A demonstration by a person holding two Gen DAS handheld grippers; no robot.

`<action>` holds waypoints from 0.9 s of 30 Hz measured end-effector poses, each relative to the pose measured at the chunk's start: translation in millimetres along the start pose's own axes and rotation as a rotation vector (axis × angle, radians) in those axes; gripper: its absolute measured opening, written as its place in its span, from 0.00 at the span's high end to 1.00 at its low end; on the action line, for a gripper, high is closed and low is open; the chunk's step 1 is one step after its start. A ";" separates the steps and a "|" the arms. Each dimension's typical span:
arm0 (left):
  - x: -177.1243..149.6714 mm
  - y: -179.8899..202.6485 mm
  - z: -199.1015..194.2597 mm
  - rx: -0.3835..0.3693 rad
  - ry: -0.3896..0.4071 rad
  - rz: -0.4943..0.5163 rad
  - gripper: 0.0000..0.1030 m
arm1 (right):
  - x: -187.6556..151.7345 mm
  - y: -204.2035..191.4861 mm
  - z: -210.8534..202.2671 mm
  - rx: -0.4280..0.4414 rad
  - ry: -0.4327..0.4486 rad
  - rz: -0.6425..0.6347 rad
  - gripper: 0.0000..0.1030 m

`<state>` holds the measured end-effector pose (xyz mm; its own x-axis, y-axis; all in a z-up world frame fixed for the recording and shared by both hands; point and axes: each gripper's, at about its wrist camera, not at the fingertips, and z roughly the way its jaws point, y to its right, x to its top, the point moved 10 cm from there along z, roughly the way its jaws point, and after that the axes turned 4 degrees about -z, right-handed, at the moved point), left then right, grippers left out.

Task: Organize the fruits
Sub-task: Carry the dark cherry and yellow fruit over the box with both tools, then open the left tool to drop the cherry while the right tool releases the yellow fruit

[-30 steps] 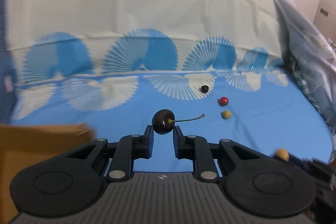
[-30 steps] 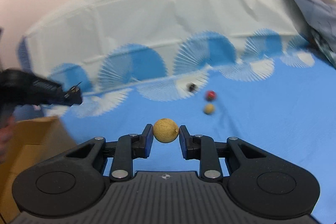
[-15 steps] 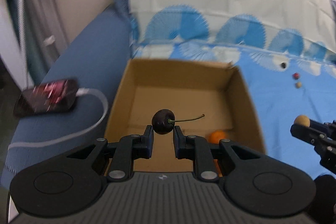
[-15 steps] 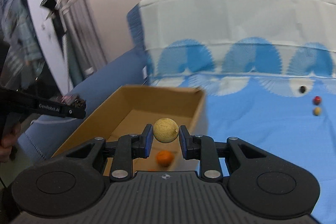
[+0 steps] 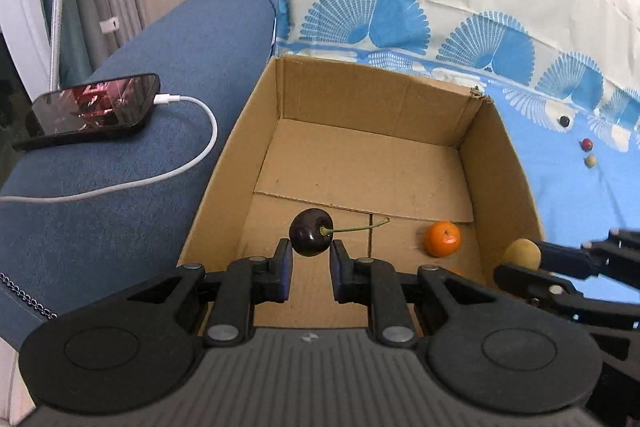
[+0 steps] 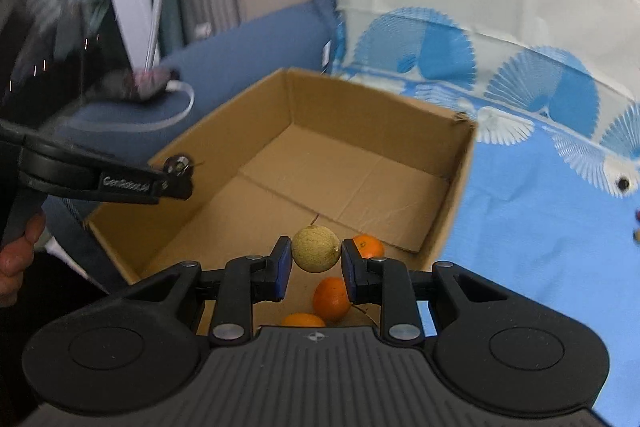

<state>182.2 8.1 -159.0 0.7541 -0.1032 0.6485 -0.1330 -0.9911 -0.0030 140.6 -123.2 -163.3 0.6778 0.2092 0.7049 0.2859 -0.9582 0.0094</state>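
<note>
My left gripper [image 5: 310, 251] is shut on a dark cherry [image 5: 311, 237] with a green stem, held over the near end of an open cardboard box [image 5: 498, 163]. My right gripper [image 6: 312, 261] is shut on a small tan round fruit [image 6: 315, 248], held over the box's near right part [image 6: 460, 163]; it also shows in the left wrist view [image 5: 521, 254]. Oranges lie on the box floor [image 5: 442, 238] [image 6: 331, 298] [image 6: 369, 246]. The left gripper shows at the left of the right wrist view [image 6: 178, 167].
A phone [image 5: 94, 109] with a white cable [image 5: 192, 163] lies on the blue sofa arm left of the box. Three small fruits [image 5: 564, 121] [image 5: 586, 144] [image 5: 590, 161] lie on the blue patterned cloth to the right. A curtain and pole stand at far left.
Both grippers swung left from the cloth to over the box and came closer to it, each still holding its fruit.
</note>
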 end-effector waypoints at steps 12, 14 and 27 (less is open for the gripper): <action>-8.9 -3.3 25.8 -0.018 0.042 0.065 0.79 | -3.0 -17.2 25.4 -0.215 -0.227 -0.067 0.73; -6.6 -7.1 27.8 -0.027 0.052 0.056 0.75 | -4.5 -17.5 27.6 -0.249 -0.256 -0.064 0.73; 6.8 -12.3 -12.8 -0.132 0.218 0.019 0.00 | -5.1 -34.2 16.0 -0.387 -0.416 -0.034 0.31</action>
<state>180.8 20.7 -144.8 0.5960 -0.0868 0.7983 -0.2393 -0.9682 0.0734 138.2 -88.4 -178.5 0.9046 0.2253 0.3618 0.0960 -0.9348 0.3420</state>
